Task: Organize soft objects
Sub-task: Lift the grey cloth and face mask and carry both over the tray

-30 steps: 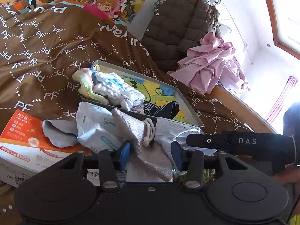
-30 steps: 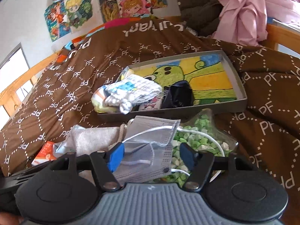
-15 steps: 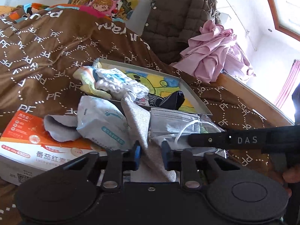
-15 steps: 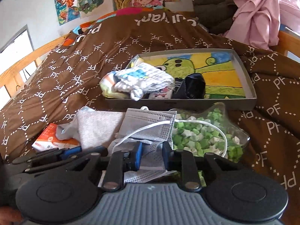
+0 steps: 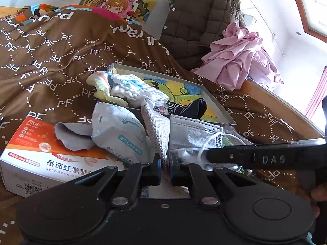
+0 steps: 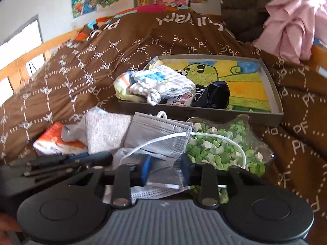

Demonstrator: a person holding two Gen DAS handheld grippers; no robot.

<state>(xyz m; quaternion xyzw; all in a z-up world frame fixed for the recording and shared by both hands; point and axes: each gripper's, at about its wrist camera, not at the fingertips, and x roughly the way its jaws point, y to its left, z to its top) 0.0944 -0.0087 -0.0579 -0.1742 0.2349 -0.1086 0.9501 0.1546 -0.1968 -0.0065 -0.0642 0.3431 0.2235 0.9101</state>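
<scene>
A beige woven cloth (image 5: pixel 157 126) rises from the pile, and my left gripper (image 5: pixel 164 164) is shut on its lower end. Beside it lies a grey face mask (image 5: pixel 194 132) with white ear loops. In the right wrist view my right gripper (image 6: pixel 165 169) has its jaws drawn in on the bunched mask (image 6: pixel 159 130), with both pads against its folds. Behind stands the grey tray (image 6: pixel 273 89) with a cartoon lining. It holds a white and blue cloth bundle (image 6: pixel 163 81) and a dark sock (image 6: pixel 214 94). The left gripper's fingers (image 6: pixel 67 161) show at the left.
An orange and white box (image 5: pixel 40 155) lies at the left under a grey rag (image 5: pixel 69 134) and a white tissue packet (image 5: pixel 116 130). A clear dish of green paper stars (image 6: pixel 220 145) sits under the mask. Pink clothes (image 5: pixel 241 61) and a wooden bed rail (image 5: pixel 276 102) are at the right.
Both grippers went from wide open to closed in. The left shut on the beige cloth, which now stands up. The right narrowed onto the mask; its gap is slightly wider than half a second ago.
</scene>
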